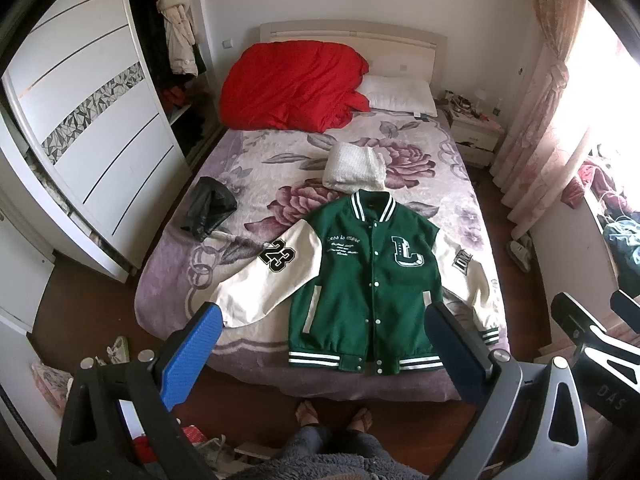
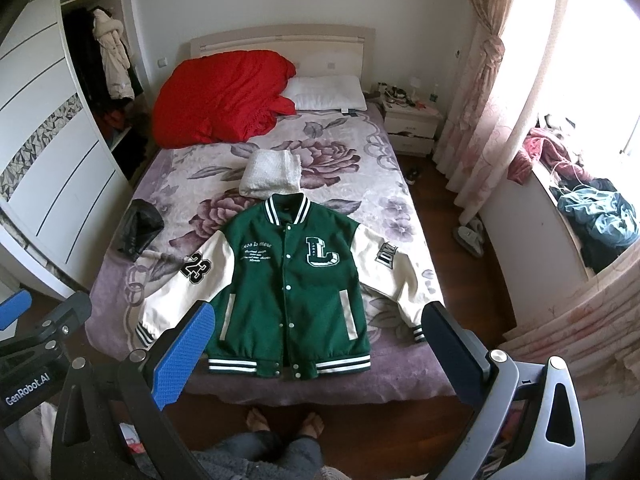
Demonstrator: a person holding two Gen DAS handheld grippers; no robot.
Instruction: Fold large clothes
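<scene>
A green varsity jacket (image 1: 368,280) with cream sleeves lies face up and spread flat on a bed (image 1: 248,160) covered by a purple floral blanket. Its front is snapped shut, its striped collar points toward the headboard and its striped hem lies near the foot edge. A large letter L sits on the chest, and a black "23" patch marks one sleeve.

The left gripper (image 1: 326,350) hangs above the foot of the bed with its jaws spread wide and nothing between them — one blue pad (image 1: 188,356) frames the cuff end of the sleeve with the 23 patch, and the dark pad opposite covers the hem corner on the other side. The jacket lies straight ahead of it and below, not touched.

The right gripper (image 2: 320,350) is likewise wide apart and holds nothing. The jacket's body (image 2: 292,280) sits ahead between its two fingers, with both sleeves angling outward past them.

Beyond the jacket's collar, farther from both grippers, rests a folded white knit item (image 1: 354,172). A crumpled black garment (image 1: 208,208) lies off to the left of the left gripper's view — apart from the jacket. A red duvet (image 1: 292,84) is heaped at the far end beside a white pillow (image 1: 400,96). The person's bare feet (image 2: 284,424) show on the wooden floor just beneath the grippers.
</scene>
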